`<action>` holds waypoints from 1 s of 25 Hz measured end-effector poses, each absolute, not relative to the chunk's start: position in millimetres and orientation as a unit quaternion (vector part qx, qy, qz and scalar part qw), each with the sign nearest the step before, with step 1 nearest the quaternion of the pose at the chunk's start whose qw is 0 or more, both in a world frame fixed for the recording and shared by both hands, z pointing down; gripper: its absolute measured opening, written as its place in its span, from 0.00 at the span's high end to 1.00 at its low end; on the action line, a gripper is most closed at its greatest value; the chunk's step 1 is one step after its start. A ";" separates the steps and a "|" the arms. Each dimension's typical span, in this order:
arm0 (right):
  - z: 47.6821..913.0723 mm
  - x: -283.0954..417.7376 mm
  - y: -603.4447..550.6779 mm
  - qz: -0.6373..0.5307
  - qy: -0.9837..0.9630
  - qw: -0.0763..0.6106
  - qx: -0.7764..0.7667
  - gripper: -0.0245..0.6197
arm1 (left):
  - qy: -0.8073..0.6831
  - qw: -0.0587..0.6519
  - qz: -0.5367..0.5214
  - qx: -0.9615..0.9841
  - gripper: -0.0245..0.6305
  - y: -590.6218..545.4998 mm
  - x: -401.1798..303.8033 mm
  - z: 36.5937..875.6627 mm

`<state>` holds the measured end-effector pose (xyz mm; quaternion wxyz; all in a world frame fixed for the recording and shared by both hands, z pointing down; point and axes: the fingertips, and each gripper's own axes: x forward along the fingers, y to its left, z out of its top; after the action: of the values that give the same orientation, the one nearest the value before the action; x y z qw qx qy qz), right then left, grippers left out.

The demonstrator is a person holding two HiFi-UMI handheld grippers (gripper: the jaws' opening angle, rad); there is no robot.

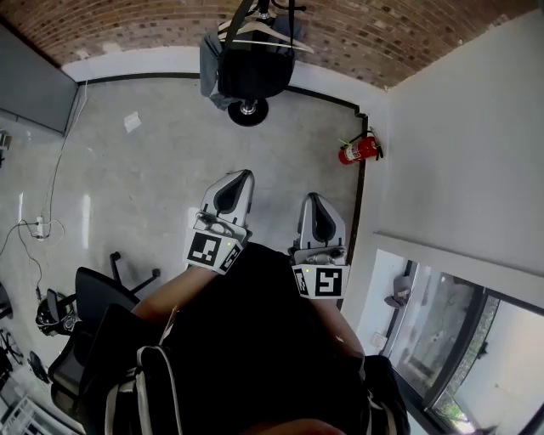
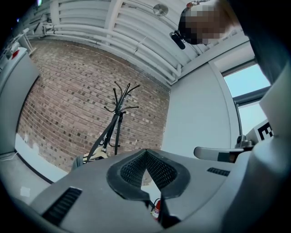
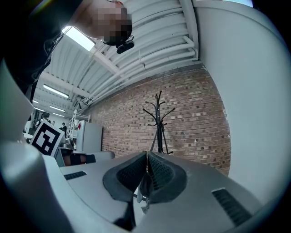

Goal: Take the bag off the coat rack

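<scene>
- The floor (image 1: 170,161), grey, fills most of the head view; cables trail along its left side.
- The brick wall (image 1: 382,38) runs across the far end; a white wall (image 1: 459,153) meets it on the right, with a window (image 1: 476,348) lower down.
- The rack (image 1: 255,13) stands on the floor in front of the brick wall, well ahead of both grippers; its round base (image 1: 248,111) shows below the load; both gripper views show its bare upper hooks against the bricks.
- The bag (image 1: 251,72), dark, hangs on the rack with a pale hanger (image 1: 263,38) across its top; neither gripper touches it.
- A black chair (image 1: 98,297) stands at lower left, beside the person.
- The left gripper (image 1: 242,175) points level towards the rack; its fingers (image 2: 132,170) are pressed together at the tips with nothing between them.
- The right gripper (image 1: 313,199) sits just beside it, pointing the same way; its fingers (image 3: 161,175) are likewise pressed together and empty.
- A red extinguisher (image 1: 359,150) sits at the foot of the white wall, right of the rack.
</scene>
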<state>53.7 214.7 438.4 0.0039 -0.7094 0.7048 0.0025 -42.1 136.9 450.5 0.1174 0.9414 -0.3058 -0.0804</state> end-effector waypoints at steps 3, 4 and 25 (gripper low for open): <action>441.7 60.8 176.5 -0.001 0.707 0.001 -0.707 0.93 | -0.302 0.119 -0.078 0.942 0.93 104.2 -33.8 451.9; 440.2 62.6 163.2 -0.001 0.710 0.000 -0.705 0.93 | -0.304 0.119 -0.078 0.942 0.93 92.5 -32.4 451.1; 415.1 76.0 -78.4 -0.002 0.717 0.008 -0.697 0.93 | -0.287 0.096 -0.068 0.951 0.93 -142.5 -7.5 417.6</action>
<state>76.0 -78.4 415.1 0.0084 -0.6970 0.7170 -0.0018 -7.5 -142.5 417.6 0.0958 0.9506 -0.2875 -0.0676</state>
